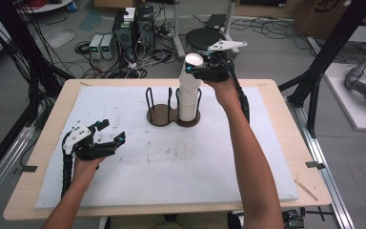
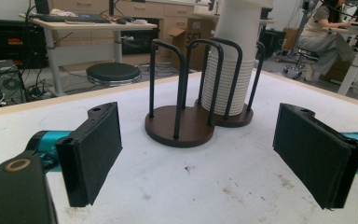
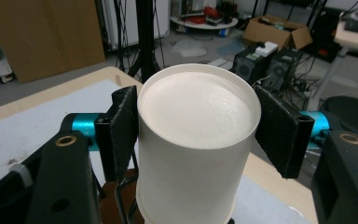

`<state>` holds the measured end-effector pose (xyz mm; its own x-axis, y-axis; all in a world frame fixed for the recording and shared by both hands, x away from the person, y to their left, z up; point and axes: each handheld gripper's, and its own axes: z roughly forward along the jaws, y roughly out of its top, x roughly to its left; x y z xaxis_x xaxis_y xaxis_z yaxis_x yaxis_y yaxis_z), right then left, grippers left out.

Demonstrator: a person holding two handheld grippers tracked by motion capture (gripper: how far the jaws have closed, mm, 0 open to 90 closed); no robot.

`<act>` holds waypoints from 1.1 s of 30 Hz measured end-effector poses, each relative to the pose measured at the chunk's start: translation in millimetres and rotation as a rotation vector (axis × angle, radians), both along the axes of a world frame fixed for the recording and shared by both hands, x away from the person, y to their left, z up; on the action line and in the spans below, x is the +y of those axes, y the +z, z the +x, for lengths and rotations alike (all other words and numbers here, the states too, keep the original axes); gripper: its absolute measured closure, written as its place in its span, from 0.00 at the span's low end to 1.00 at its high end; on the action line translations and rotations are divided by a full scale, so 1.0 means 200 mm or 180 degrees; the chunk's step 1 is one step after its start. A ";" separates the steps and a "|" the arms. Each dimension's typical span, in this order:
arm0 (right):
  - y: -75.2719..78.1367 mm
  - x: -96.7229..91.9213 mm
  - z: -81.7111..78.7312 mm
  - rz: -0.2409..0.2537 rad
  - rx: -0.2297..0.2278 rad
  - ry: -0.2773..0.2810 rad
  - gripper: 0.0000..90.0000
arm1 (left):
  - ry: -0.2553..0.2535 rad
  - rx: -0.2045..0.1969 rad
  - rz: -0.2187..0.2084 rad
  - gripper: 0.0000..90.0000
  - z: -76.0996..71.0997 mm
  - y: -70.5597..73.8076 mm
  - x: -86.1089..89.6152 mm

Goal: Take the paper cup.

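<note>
Near edge, left side of the bench (image 1: 276, 157): my left gripper (image 1: 110, 132) rests low, jaws wide, nothing between them. In its own view the rack (image 2: 179, 128) stands ahead, front ring bare, the cup stack (image 2: 228, 70) in the far ring.

Farther on, mid-bench toward the far edge: right gripper (image 1: 196, 68) is clamped on the top cup (image 3: 196, 140) at the stack's upper end, pads (image 3: 123, 135) pressed on both sides.

Progress, as I read it: grasp made, cup looks barely parted from the stack. Left to do: pull it clear and set it down, perhaps in the bare ring.
</note>
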<state>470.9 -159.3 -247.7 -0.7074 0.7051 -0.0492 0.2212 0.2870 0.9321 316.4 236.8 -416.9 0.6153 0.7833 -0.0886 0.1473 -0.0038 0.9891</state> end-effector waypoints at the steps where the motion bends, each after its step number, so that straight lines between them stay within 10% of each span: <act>1: 0.00 0.00 0.00 0.0000 0.0000 0.0000 0.39 | 0.0000 0.0000 0.0000 0.17 0.00 0.00 0.00; 19: 0.11 -0.21 -0.27 -0.0034 -0.0173 0.0149 0.39 | -0.0110 0.0009 -0.0010 0.17 0.00 0.00 -0.02; 33: -0.20 -0.39 -0.53 -0.0153 -0.0049 0.0348 0.39 | -0.0142 0.0015 0.0016 0.17 -0.01 -0.01 -0.05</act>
